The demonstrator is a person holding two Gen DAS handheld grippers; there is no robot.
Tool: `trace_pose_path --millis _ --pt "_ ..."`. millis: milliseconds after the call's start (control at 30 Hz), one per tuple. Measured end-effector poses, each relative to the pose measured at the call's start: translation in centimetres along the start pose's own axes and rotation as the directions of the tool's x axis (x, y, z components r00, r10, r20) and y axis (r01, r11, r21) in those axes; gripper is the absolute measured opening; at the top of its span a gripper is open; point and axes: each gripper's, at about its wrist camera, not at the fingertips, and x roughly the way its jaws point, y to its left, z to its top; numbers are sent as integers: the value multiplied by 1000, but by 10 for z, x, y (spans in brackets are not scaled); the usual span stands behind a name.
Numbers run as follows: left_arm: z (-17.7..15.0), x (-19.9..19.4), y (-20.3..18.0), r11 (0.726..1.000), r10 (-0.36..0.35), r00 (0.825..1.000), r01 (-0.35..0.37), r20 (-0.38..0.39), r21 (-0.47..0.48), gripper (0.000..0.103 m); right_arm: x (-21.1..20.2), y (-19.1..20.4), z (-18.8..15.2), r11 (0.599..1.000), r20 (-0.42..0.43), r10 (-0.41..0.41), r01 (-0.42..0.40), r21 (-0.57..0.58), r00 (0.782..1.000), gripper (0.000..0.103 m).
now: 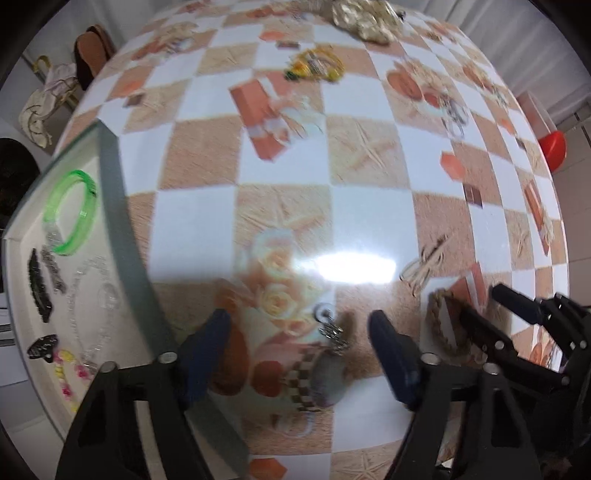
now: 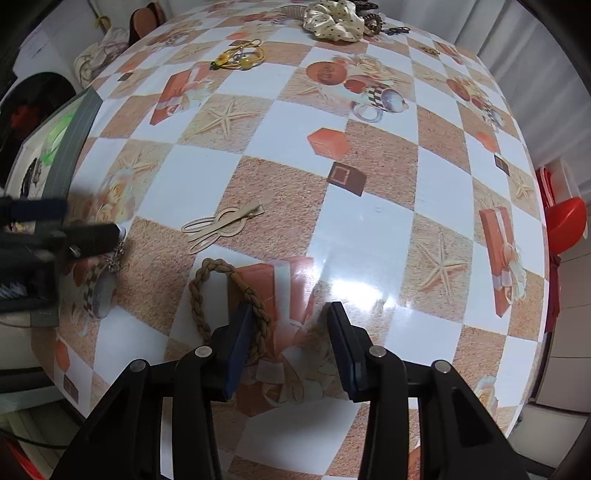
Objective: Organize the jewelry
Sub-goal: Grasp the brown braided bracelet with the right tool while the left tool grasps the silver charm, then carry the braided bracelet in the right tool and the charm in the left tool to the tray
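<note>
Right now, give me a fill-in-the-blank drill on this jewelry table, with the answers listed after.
1. The bangle lying in the tray is coloured ____.
2. The brown bracelet beside the right tongs is made of ____ cord.
3. A small silver earring lies on the table between the fingers of the ____ tongs.
4. The cream scrunchie at the far edge carries dark ____.

Missing words: green; braided; left; dots

Checkered table (image 2: 369, 229), braided bracelet (image 2: 207, 295), hair clip (image 2: 221, 225), tray (image 1: 110, 192)
</note>
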Motion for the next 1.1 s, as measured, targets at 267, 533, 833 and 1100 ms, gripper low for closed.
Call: trace_pose_path --millis 267,533,833,1100 --pt "-7 7 -15 999 45 999 -45 13 25 62 0 -7 6 1000 -3 3 -3 0 1000 43" --pt "-11 1 -24 1000 8 1000 -9 30 20 14 -1 -4 11 995 -18 61 -60 83 998 7" --pt "-12 -29 1 993 -98 991 104 95 -60 14 -11 -31 21 958 4 169 -166 235 986 7" --pt "-17 -59 44 986 -107 983 125 152 -113 14 -31 -16 33 950 61 206 -214 227 977 7"
